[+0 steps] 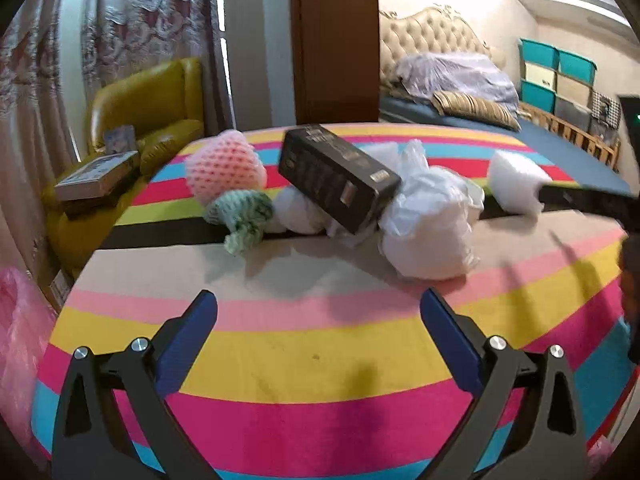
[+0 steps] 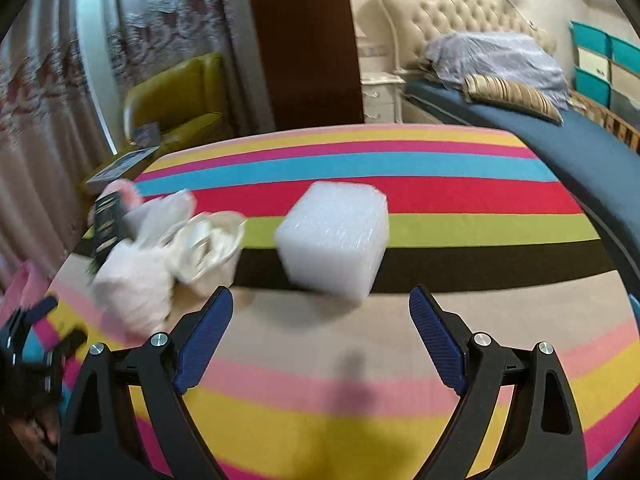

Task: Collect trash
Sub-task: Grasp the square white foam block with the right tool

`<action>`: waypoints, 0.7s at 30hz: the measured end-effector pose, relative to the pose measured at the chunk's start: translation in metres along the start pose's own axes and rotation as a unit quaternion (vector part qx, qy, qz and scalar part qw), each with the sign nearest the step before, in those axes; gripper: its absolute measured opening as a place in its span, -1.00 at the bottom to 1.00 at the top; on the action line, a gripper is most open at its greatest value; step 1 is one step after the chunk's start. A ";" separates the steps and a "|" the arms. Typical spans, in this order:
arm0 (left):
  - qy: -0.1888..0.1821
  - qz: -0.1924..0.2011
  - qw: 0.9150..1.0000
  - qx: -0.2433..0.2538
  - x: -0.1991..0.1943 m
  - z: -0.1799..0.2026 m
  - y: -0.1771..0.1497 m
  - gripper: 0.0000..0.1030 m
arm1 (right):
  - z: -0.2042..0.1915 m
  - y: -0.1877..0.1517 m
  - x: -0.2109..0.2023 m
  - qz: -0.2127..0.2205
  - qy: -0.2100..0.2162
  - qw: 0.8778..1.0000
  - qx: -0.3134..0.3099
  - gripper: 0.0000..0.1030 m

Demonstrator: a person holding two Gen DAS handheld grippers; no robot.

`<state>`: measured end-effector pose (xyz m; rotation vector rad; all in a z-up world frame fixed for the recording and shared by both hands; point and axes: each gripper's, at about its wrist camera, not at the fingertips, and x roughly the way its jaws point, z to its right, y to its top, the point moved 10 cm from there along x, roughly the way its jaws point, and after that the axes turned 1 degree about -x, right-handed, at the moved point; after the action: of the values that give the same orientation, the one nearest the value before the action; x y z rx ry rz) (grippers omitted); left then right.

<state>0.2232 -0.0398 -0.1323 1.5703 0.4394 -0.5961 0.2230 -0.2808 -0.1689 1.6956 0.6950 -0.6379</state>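
Left gripper [image 1: 318, 306] wide open, empty; right gripper [image 2: 320, 300] likewise.

Ahead of the left gripper [image 1: 318, 308] the striped worktop [image 1: 304, 364] lies bare up to the trash heap — black box [image 1: 340, 178] tilted over white bags [image 1: 430, 226], with pink foam net [image 1: 224, 166] and green net [image 1: 242, 214] at its left side. Before the right gripper [image 2: 320, 306], jaws spread, the bubble-wrap block [image 2: 334, 238] stands alone — open cloth on its right, crumpled bags [image 2: 168, 248] on its left.
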 end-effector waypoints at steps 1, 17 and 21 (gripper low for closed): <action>-0.001 -0.003 1.000 -0.004 0.002 -0.001 0.000 0.90 | 0.001 0.002 0.007 -0.001 -0.004 1.000 0.006 0.64; -0.016 -0.011 0.999 -0.033 -0.001 -0.013 -0.004 0.89 | -0.002 0.009 0.034 -0.023 -0.042 0.999 -0.018 0.25; -0.016 -0.013 0.999 -0.033 0.000 -0.012 -0.003 0.89 | -0.009 -0.007 0.012 -0.015 -0.022 0.999 -0.047 0.24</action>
<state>0.2224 -0.0272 -0.1344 1.4926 0.4521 -0.6195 0.2264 -0.2693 -0.1798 1.5830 0.7090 -0.6527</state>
